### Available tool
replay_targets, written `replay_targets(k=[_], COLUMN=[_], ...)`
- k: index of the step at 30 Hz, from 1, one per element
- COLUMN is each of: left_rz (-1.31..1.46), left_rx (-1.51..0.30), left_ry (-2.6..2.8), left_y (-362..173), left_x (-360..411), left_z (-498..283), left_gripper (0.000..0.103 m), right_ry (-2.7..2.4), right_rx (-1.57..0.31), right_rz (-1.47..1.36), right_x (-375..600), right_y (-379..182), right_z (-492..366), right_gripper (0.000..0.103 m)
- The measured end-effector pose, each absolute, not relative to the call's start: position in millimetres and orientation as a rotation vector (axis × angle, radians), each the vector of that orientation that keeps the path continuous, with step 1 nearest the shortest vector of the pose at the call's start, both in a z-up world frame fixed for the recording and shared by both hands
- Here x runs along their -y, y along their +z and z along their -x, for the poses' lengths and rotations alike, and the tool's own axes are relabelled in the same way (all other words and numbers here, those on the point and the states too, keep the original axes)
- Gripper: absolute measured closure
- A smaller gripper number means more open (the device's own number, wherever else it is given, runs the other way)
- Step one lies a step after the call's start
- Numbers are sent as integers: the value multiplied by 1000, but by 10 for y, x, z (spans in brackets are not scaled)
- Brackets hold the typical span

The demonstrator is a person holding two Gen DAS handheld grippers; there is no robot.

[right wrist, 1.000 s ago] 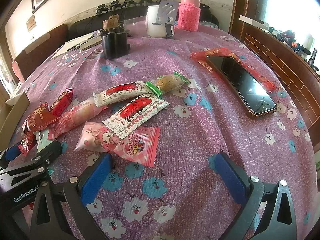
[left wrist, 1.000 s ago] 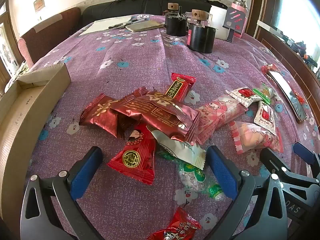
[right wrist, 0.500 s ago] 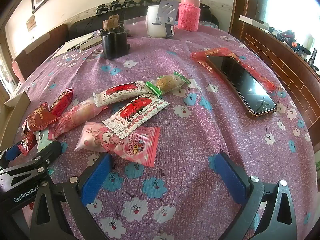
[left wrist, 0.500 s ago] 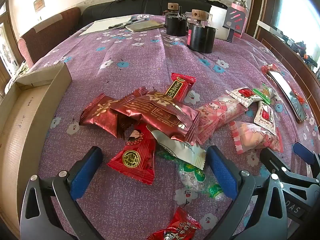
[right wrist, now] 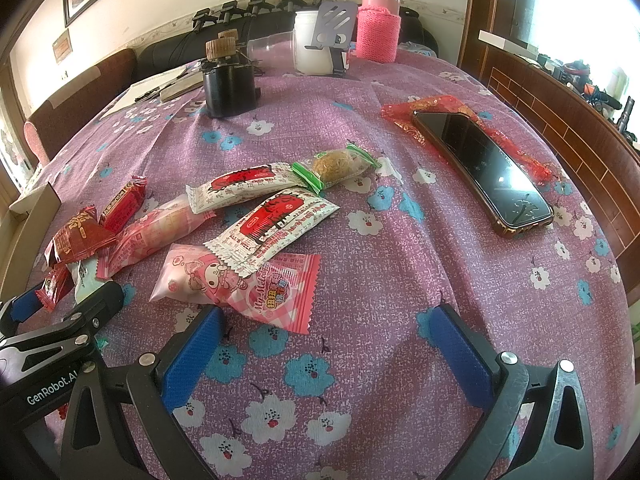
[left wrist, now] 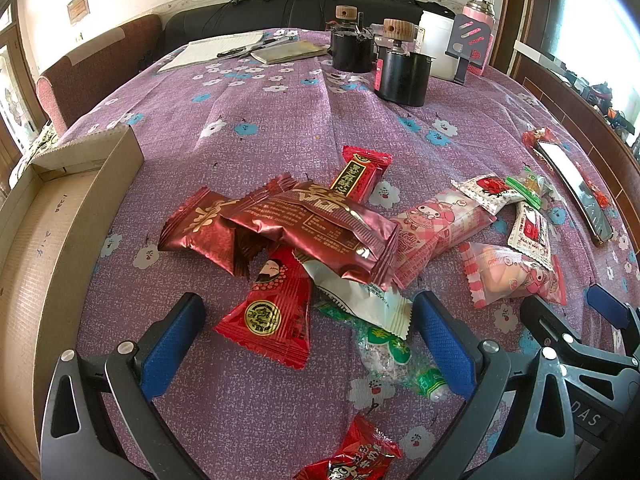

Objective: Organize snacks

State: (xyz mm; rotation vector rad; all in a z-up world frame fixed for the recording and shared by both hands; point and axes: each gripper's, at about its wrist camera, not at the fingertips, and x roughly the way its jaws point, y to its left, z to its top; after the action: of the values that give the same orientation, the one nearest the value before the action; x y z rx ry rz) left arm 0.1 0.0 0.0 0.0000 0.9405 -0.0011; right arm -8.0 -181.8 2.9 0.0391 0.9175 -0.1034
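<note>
None of the snacks had been put away. Both tools were spread apart and empty: my left gripper [left wrist: 308,332] straddled a red packet [left wrist: 270,312] at the pile's near edge, my right gripper [right wrist: 328,344] sat just short of a pink packet [right wrist: 244,280]. Farther left, the cardboard box [left wrist: 48,232] showed only bare floor where visible; every wrapper lay loose on the tablecloth [right wrist: 392,264].
</note>
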Motion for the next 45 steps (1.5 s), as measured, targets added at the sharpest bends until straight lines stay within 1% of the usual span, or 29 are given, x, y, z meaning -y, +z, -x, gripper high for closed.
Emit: replay_targets(k=[3, 6, 12, 16, 21, 22, 25, 28, 29, 31, 32, 33, 34, 35, 36, 37, 38, 45], left_rz=[-3, -35, -67, -84, -39, -23, 7, 45, 65, 78, 85, 95, 110, 123, 139, 156, 170, 204], left_rx=[-944, -989, -1009, -1046, -1024, -1009, -872, -720, -668, -629, -625, -627, -641, -657, -677, -692, -701, -758], left_ry=[-9, -76, -102, -142, -232, -242, -250, -224, -216, -195, -183, -175, -158, -149, -145, -144, -144, -144], left_y=[0, 12, 14, 28, 96, 151, 487, 902, 1042, 1172, 1219, 1244, 1244, 1217, 1193, 1157, 1125, 939], left_x=[-1, -16, -18, 23, -48, -84, -252, -554, -698, -888, -982, -1057, -1144, -1201, -1250, -1298, -1339, -1390], left_z=[1, -1, 140, 198, 409, 460, 678, 852, 901, 878, 879, 868, 863, 848, 825, 821, 823, 762], left_gripper=[0, 0, 0, 0, 0, 0, 0, 0, 0, 0, 0, 0, 0, 0, 0, 0, 0, 0], right_ry=[-103, -89, -70, -61, -77, -82, -78, -63, -39, 21, 77, 103, 129, 153, 175, 206, 240, 338], right_rx=[-918, -923, -995, -997, -1002, -1001, -961, -831, -764, -686, -679, -700, -726, -745, -760, -788, -821, -883], right_rz=[-39, -35, -38, -23, -24, -27, -45, -17, -8, -14, -18, -6, 16, 34, 37, 36, 26, 45], right_x=[1818, 1823, 1844, 1810, 1819, 1822, 1851, 1803, 1764, 1699, 1627, 1571, 1477, 1365, 1289, 1203, 1117, 671], right_y=[29, 29, 49, 46, 68, 76, 187, 459, 572, 683, 714, 707, 691, 661, 628, 580, 523, 268], right_z=[82, 86, 93, 174, 304, 345, 496, 708, 804, 907, 911, 880, 834, 782, 749, 687, 628, 444], right_gripper=[0, 0, 0, 0, 0, 1, 3, 3, 2, 1, 2, 3, 7, 19, 26, 38, 42, 43])
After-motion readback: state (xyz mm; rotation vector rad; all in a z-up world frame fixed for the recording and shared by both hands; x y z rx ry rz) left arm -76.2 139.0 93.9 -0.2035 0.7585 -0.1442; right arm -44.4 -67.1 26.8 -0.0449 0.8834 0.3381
